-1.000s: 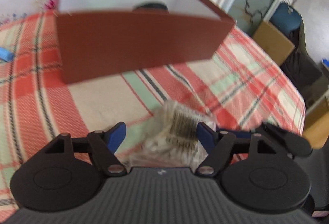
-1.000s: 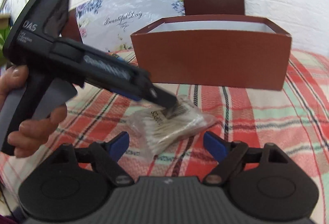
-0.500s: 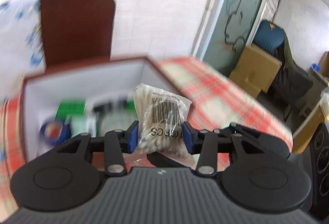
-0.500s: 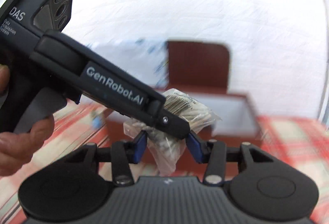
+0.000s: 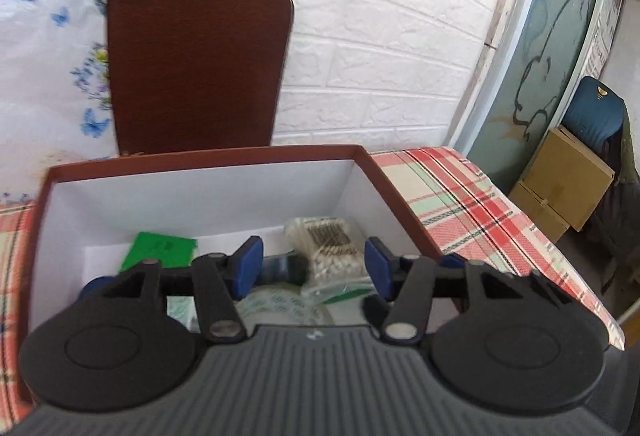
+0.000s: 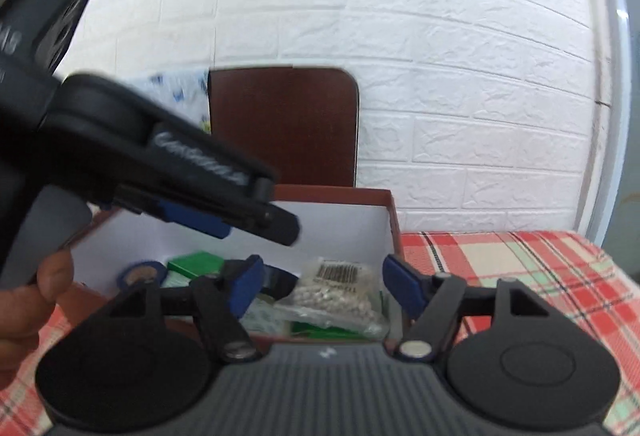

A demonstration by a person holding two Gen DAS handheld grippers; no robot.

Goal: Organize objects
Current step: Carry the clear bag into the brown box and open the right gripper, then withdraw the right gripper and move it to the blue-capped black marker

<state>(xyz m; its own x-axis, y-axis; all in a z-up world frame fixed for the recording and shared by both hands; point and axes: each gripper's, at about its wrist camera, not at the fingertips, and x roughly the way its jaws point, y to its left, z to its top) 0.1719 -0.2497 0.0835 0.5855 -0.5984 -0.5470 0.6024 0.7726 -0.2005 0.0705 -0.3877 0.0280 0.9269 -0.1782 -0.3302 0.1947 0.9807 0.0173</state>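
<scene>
tablecloth [image 5: 460, 204] in red plaid carries the brown box [image 5: 384, 176]. left gripper [image 5: 314, 268] hovers over it, fingers spread, gripping nothing. right gripper [image 6: 320, 284] likewise released. cotton swab bag [image 5: 328, 240] lies in the box's right end, probably atop green packets [image 5: 160, 248].

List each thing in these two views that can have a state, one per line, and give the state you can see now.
brown box: open, no lid on it, items inside.
cotton swab bag: sealed, lying in the box, free of both grippers.
left gripper: open, empty, above the box.
right gripper: open, empty.
blue tape roll: lying in the box.
green packet: lying in the box.
</scene>
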